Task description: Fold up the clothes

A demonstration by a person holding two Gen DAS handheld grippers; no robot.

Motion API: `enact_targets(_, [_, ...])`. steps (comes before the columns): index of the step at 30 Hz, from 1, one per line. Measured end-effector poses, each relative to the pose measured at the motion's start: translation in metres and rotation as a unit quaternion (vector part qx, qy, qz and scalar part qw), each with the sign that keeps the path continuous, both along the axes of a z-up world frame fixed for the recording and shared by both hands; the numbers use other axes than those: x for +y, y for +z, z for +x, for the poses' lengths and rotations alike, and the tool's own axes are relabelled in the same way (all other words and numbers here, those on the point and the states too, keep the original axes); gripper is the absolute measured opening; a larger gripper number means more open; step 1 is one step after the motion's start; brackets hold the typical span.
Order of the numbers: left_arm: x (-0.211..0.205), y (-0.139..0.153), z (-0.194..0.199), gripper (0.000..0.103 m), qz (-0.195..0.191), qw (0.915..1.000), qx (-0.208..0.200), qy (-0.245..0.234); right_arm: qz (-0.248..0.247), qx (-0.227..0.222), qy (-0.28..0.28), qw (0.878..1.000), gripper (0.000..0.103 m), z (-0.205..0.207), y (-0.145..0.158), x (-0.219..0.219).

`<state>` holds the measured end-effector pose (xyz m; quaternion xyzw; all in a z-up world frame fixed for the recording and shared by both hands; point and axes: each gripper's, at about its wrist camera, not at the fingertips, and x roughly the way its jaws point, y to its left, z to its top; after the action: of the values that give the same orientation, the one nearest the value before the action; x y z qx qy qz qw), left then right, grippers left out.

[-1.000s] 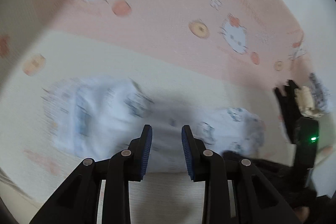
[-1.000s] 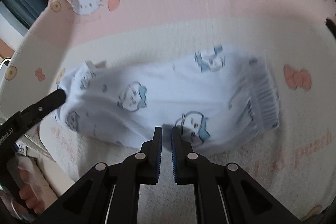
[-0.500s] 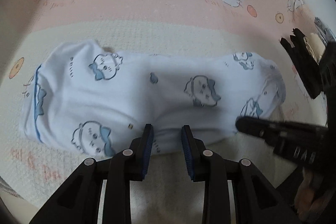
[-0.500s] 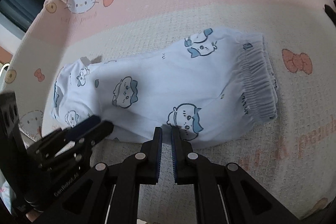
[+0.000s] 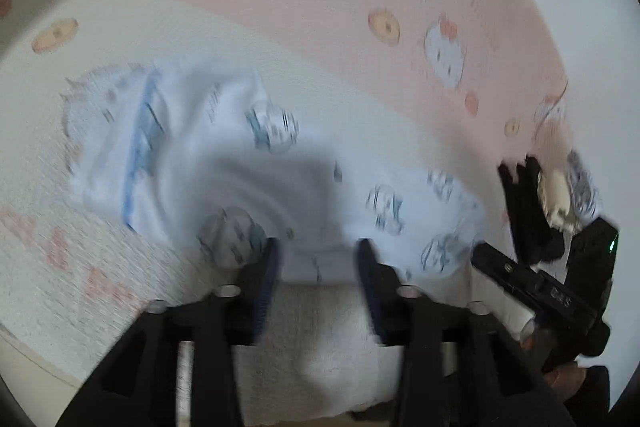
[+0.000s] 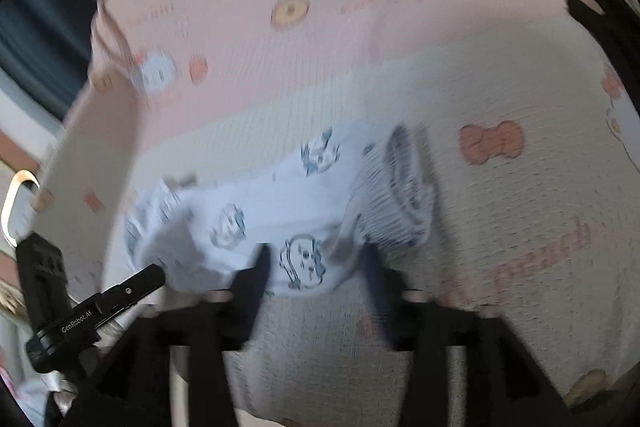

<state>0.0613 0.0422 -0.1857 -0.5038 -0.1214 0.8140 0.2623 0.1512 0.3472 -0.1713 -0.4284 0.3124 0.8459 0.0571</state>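
White garment (image 5: 248, 163) lies just ahead of both opening claws.

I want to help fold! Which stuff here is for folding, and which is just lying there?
For folding:
white pants
left hand-held gripper, opening
right hand-held gripper, opening

Just there:
pink cat blanket
black thing at the blanket's edge
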Motion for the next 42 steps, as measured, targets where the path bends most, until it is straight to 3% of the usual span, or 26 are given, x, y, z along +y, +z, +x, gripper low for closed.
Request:
enact_targets(1, [0.001, 0.005, 0.001, 0.073, -0.006, 0.9999, 0.015, 0.000, -0.010, 0.006, -0.012, 1.000, 0.060, 0.005, 0.000, 0.005])
enact_targets(2, [0.001, 0.009, 0.002, 0.076, -0.010, 0.9995, 0.029, 0.000, -0.021, 0.011, -0.022, 0.999, 0.060, 0.010, -0.001, 0.009])
enact_targets(8, [0.019, 0.009, 0.008, 0.076, -0.062, 0.9966, 0.050, -0.019, -0.109, -0.005, -0.072, 0.991, 0.060, 0.024, -0.024, 0.031])
enact_targets(14, [0.045, 0.006, 0.021, 0.076, -0.127, 0.9876, 0.077, -0.050, -0.188, 0.016, -0.095, 0.977, 0.062, 0.028, -0.044, 0.037])
enact_targets(18, [0.066, 0.004, 0.034, 0.076, -0.184, 0.9701, 0.125, -0.097, -0.215, 0.018, -0.100, 0.971, 0.063, 0.026, -0.054, 0.038])
enact_targets(23, [0.084, 0.001, 0.047, 0.076, -0.239, 0.9448, 0.175, -0.139, -0.247, 0.053, -0.111, 0.961, 0.065, 0.019, -0.060, 0.044])
enact_targets(26, [0.089, -0.002, 0.049, 0.076, -0.246, 0.9407, 0.176, -0.155, -0.260, 0.069, -0.130, 0.954, 0.065, 0.017, -0.063, 0.048])
enact_targets(33, [0.103, -0.007, 0.054, 0.076, -0.255, 0.9330, 0.183, -0.176, -0.234, 0.061, -0.139, 0.960, 0.065, 0.003, -0.058, 0.045])
enact_targets(34, [0.104, -0.007, 0.056, 0.076, -0.257, 0.9311, 0.187, -0.178, -0.235, 0.060, -0.144, 0.959, 0.064, 0.005, -0.058, 0.047])
enact_targets(35, [0.105, -0.008, 0.057, 0.076, -0.260, 0.9292, 0.191, -0.180, -0.235, 0.058, -0.149, 0.959, 0.056, 0.006, -0.058, 0.049])
enact_targets(36, [0.107, -0.008, 0.060, 0.076, -0.263, 0.9262, 0.198, -0.183, -0.234, 0.053, -0.153, 0.959, 0.048, 0.005, -0.059, 0.050])
enact_targets(37, [0.108, -0.008, 0.062, 0.076, -0.268, 0.9222, 0.207, -0.186, -0.234, 0.044, -0.156, 0.959, 0.033, 0.005, -0.061, 0.051])
enact_targets(42, [0.116, -0.011, 0.074, 0.076, -0.307, 0.8912, 0.265, -0.203, -0.272, 0.074, -0.160, 0.946, 0.032, 0.011, -0.052, 0.051])
